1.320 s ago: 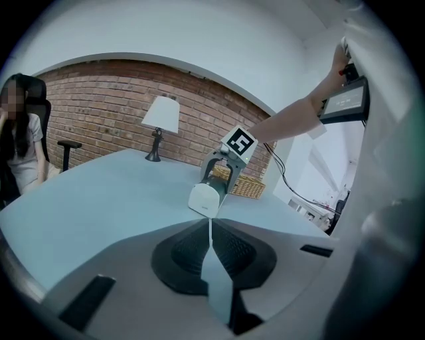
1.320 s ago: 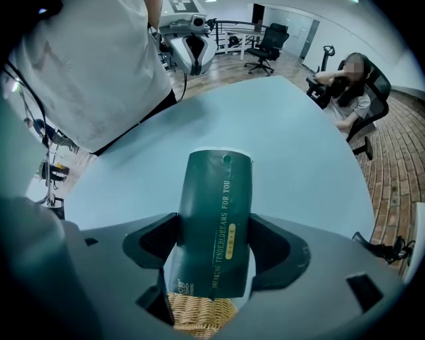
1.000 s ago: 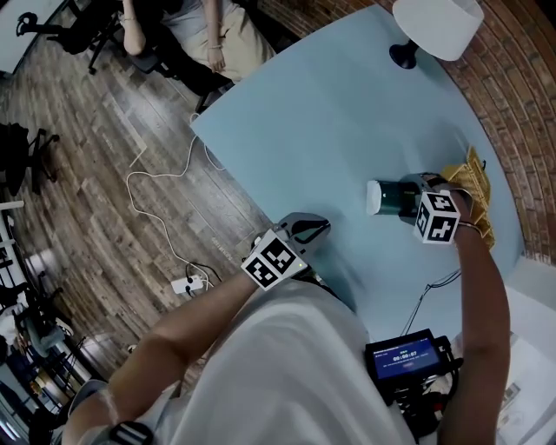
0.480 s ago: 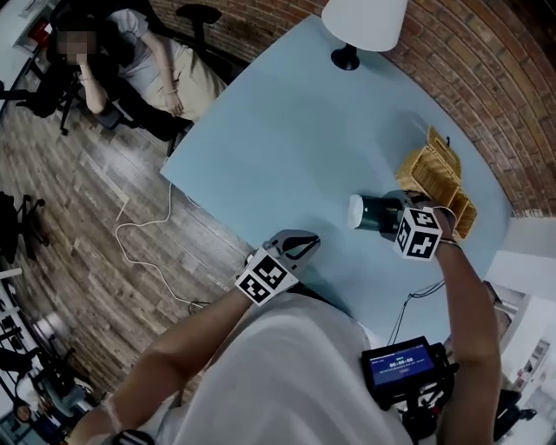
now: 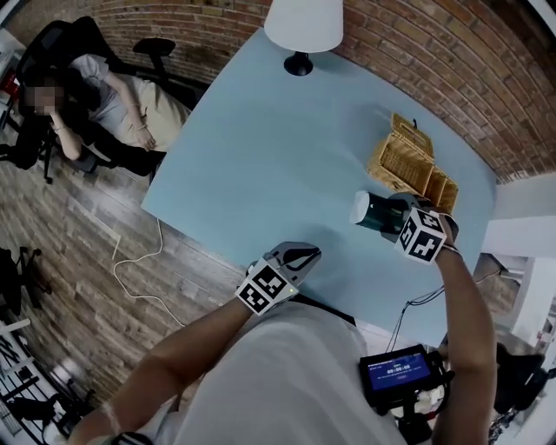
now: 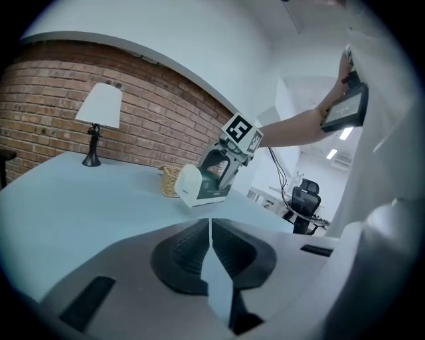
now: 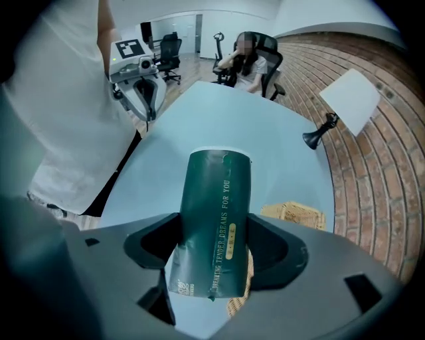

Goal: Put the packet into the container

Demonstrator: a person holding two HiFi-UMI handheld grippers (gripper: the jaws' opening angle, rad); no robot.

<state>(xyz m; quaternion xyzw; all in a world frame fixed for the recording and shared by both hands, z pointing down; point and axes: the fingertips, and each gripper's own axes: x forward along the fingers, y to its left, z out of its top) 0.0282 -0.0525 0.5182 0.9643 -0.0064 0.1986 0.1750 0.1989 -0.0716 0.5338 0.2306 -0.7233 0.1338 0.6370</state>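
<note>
The right claw (image 7: 216,251) grips the dark green packet (image 7: 216,212) across its middle and holds it in the air above the pale blue counter (image 5: 278,130). It is near the wicker basket (image 5: 407,161) but not over it. The left claw (image 6: 210,247) is closed on nothing, by the counter's near edge. The pickup looks done. Carrying the packet over the basket and releasing it inside remain.

Basket (image 7: 296,212) partly behind packet (image 7: 216,226)

The lamp (image 5: 302,26) is standing far on the table (image 5: 261,148), the basket (image 5: 407,163) sitting right, the packet (image 5: 373,213) seemingly just beside it.
</note>
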